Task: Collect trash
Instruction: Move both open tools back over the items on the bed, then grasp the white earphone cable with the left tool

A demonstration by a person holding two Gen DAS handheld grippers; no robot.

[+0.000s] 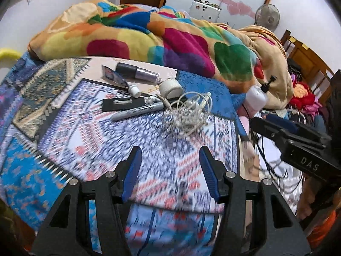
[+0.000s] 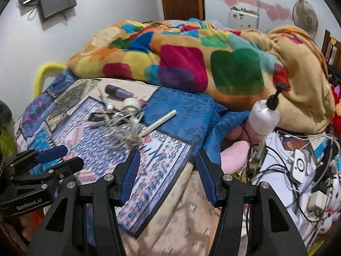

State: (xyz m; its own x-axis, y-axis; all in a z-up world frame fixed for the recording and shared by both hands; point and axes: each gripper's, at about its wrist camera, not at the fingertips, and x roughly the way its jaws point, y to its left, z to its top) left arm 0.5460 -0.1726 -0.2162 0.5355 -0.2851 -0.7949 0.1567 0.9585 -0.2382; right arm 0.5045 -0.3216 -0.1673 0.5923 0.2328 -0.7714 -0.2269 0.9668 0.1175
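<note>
Small clutter lies on the patterned bedsheet (image 1: 89, 145): a tangle of white cable (image 1: 187, 115), a grey marker (image 1: 138, 111), a white roll (image 1: 170, 88), a dark purple bottle (image 1: 136, 72), a squeezed tube (image 1: 119, 79) and a flat black piece (image 1: 121, 104). My left gripper (image 1: 170, 155) hangs open over the sheet, short of the tangle, with nothing between its blue pads. My right gripper (image 2: 167, 155) is open and empty too, above the sheet's right edge. In its view the cable tangle (image 2: 123, 128) and a white stick (image 2: 162, 120) lie ahead to the left, with the left gripper (image 2: 72, 155) at lower left.
A bright patchwork blanket (image 1: 170, 42) is heaped across the back of the bed. A white pump bottle (image 2: 264, 117) stands at the right edge. Chargers and loose cables (image 2: 298, 166) are piled at the right. A fan (image 2: 304, 17) stands by the far wall.
</note>
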